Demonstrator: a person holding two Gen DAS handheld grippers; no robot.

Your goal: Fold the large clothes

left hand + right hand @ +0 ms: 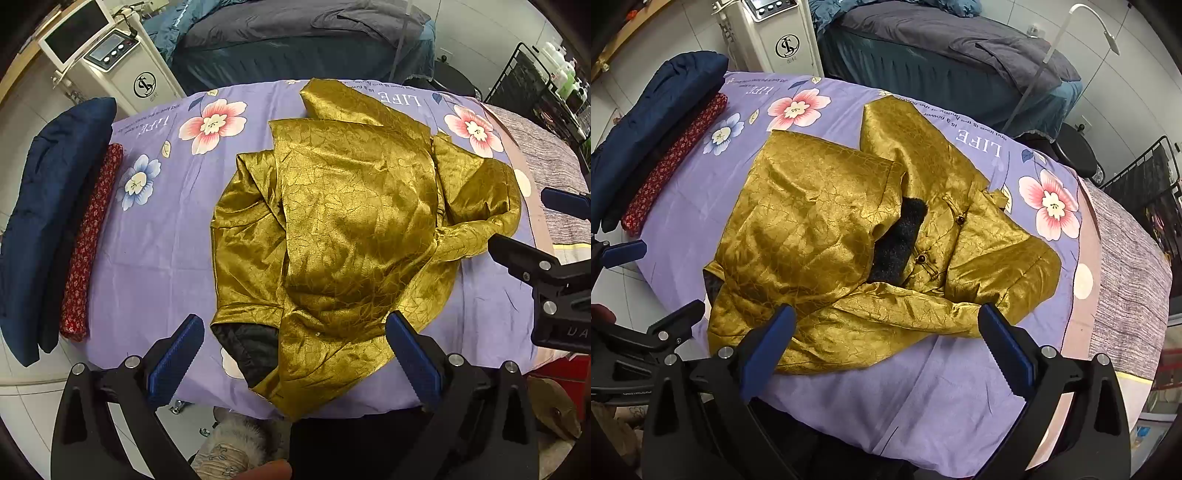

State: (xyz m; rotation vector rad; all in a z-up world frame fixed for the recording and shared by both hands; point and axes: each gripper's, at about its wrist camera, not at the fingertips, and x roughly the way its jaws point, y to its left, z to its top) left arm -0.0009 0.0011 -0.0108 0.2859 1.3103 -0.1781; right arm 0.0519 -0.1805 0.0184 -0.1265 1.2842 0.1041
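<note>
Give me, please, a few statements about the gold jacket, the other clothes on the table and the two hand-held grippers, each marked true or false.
1. The gold jacket lies on a purple flowered sheet. True.
2. The left hand-held gripper is clamped on the jacket's hem. False: its jaws stand wide open, gripping nothing.
3. A folded navy garment and a folded red patterned cloth lie side by side at the sheet's left edge. True.
4. The jacket is neatly folded into a rectangle. False: it is crumpled, with dark lining showing.
5. The right hand-held gripper holds a sleeve. False: it is open and holds nothing.
</note>
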